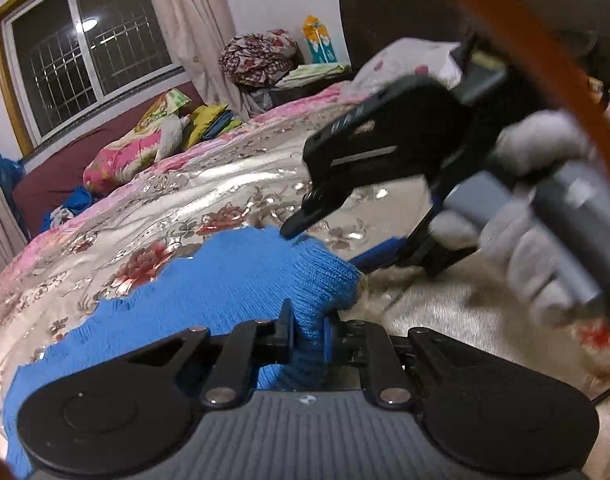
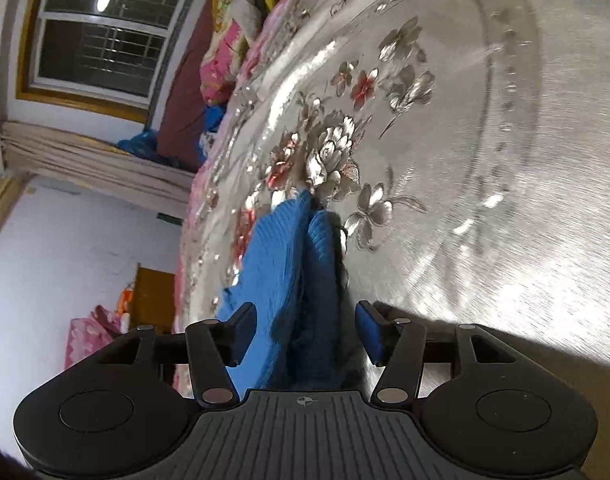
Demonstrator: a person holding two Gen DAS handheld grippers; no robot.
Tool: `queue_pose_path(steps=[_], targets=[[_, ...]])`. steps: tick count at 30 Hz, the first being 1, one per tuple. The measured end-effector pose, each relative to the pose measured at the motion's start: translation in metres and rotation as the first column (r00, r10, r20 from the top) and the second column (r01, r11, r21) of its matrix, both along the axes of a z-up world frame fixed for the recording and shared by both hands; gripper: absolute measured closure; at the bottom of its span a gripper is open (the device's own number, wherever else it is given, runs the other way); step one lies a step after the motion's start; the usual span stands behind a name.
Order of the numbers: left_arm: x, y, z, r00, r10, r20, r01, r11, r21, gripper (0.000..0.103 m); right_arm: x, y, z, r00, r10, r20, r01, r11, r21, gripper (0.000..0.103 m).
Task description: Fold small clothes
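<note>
A bunched edge of the blue knit garment [image 1: 225, 304] is being pinched between the pressed-together fingers of the left gripper [image 1: 308, 334]. The right gripper [image 2: 303, 334] is being held spread, with a fold of the same garment lying between its fingers but not being clamped. The garment is being lifted off the flowered bedspread [image 2: 445, 160], well in from the bed's pink edge. A grasping step seems to be in hand; next, the right fingers likely need closing on the fold.

Floral bedspread [image 1: 209, 184], barred window [image 1: 85, 52] (dark outside), beige curtain [image 1: 189, 20].
</note>
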State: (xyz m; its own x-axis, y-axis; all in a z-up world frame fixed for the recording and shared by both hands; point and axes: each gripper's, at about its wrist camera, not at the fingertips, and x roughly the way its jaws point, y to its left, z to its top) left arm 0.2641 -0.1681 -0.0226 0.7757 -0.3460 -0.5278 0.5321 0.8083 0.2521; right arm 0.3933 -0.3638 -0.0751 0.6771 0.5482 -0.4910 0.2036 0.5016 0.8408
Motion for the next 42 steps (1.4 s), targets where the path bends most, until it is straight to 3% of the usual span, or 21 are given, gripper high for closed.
queue_pose_path(steps=[10, 16, 21, 22, 24, 26, 34, 42], targets=[[0.003, 0.018, 0.014, 0.999, -0.006, -0.032, 0.002, 0.994, -0.11, 0.085, 0.013, 0.019, -0.003, 1.0, -0.021, -0.013, 0.021, 1.0, -0.013, 0.046], [0.006, 0.025, 0.017, 0.999, 0.001, -0.043, -0.007, 0.989, -0.149, 0.086, 0.018, 0.019, -0.006, 0.997, -0.073, -0.04, 0.074, 0.996, 0.04, 0.045], [0.005, 0.027, 0.016, 0.999, -0.005, -0.05, -0.003, 0.987, -0.163, 0.086, 0.023, 0.028, -0.002, 0.996, -0.074, -0.04, 0.074, 0.997, -0.009, 0.046], [0.004, 0.029, 0.016, 0.999, -0.007, -0.049, -0.002, 0.986, -0.164, 0.086, 0.025, 0.029, -0.001, 0.996, -0.077, -0.037, 0.076, 0.997, -0.022, 0.047], [0.002, 0.031, 0.018, 0.999, -0.008, -0.048, -0.001, 0.985, -0.171, 0.086, 0.029, 0.031, -0.001, 0.996, -0.08, -0.046, 0.077, 0.995, -0.058, 0.078], [0.002, 0.035, 0.02, 0.999, -0.005, -0.048, -0.004, 0.983, -0.184, 0.086, 0.03, 0.031, -0.002, 0.996, -0.078, -0.053, 0.074, 0.995, -0.065, 0.083], [-0.004, 0.068, 0.039, 0.999, 0.036, -0.036, -0.044, 0.961, -0.273, 0.086, 0.026, 0.051, 0.039, 0.997, -0.058, 0.049, 0.062, 0.993, -0.099, 0.087], [-0.013, 0.132, 0.055, 0.991, 0.131, -0.037, -0.135, 0.922, -0.363, 0.086, 0.038, 0.119, 0.085, 0.988, 0.035, 0.151, -0.015, 0.991, -0.135, 0.087]])
